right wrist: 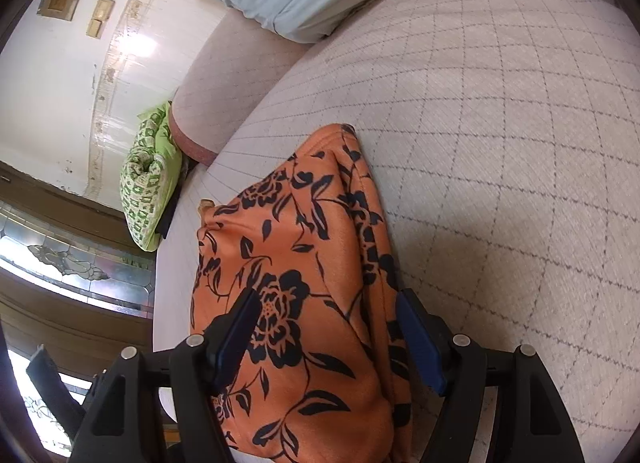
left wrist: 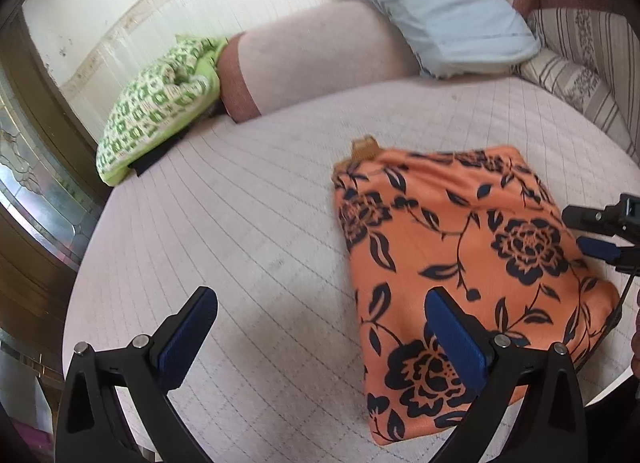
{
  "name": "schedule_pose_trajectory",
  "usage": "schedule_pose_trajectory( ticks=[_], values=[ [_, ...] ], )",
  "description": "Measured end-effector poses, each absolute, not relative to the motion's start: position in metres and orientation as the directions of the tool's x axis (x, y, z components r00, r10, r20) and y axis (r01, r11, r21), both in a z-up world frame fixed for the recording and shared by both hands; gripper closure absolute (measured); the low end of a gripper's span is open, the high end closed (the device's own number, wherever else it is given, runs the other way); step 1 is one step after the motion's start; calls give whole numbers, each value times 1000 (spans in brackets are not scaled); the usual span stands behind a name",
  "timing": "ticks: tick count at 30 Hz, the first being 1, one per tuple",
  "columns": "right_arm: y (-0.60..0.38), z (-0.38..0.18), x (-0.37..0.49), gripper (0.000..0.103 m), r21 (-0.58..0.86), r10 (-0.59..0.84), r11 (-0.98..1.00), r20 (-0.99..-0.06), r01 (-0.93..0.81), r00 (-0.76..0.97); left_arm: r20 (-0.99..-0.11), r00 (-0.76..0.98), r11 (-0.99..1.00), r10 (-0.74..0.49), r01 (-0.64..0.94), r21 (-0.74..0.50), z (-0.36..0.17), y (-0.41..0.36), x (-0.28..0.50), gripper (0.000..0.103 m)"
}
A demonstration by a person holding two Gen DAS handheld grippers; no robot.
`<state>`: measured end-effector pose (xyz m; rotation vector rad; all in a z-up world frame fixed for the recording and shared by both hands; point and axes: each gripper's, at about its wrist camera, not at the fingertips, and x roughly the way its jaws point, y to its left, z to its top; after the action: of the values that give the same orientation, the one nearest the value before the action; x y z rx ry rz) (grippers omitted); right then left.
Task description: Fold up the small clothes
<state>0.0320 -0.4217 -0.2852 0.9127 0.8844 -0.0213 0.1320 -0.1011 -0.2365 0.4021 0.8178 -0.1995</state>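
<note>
The orange cloth garment with black flowers lies folded into a compact rectangle on the quilted pale mattress, so it looks nearly done. The left gripper hangs above it, jaws wide and empty. The right gripper straddles its near right edge, jaws part-open; whether they pinch it I cannot tell.

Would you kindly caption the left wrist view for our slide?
Open left gripper above a quilted bed, beside the folded orange floral garment.

One orange floral garment, folded, at 4 o'clock in the left wrist view. One green patterned cloth bundle at 10 o'clock. One light blue pillow at 1 o'clock. One striped cushion at 2 o'clock. One quilted bed. Two grippers: left gripper, right gripper.
</note>
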Motion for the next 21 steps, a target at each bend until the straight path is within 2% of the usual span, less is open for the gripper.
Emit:
schedule_pose_trajectory(
  ticks=[8,21],
  values=[
    [-417,-283,39,29,678,340,643,-669,356,661,-657,753,928,9,239,286,-212,-74,131,0],
    [-411,-284,44,29,675,335,647,-671,356,662,-599,797,955,69,121,271,-182,-21,127,0]
  ],
)
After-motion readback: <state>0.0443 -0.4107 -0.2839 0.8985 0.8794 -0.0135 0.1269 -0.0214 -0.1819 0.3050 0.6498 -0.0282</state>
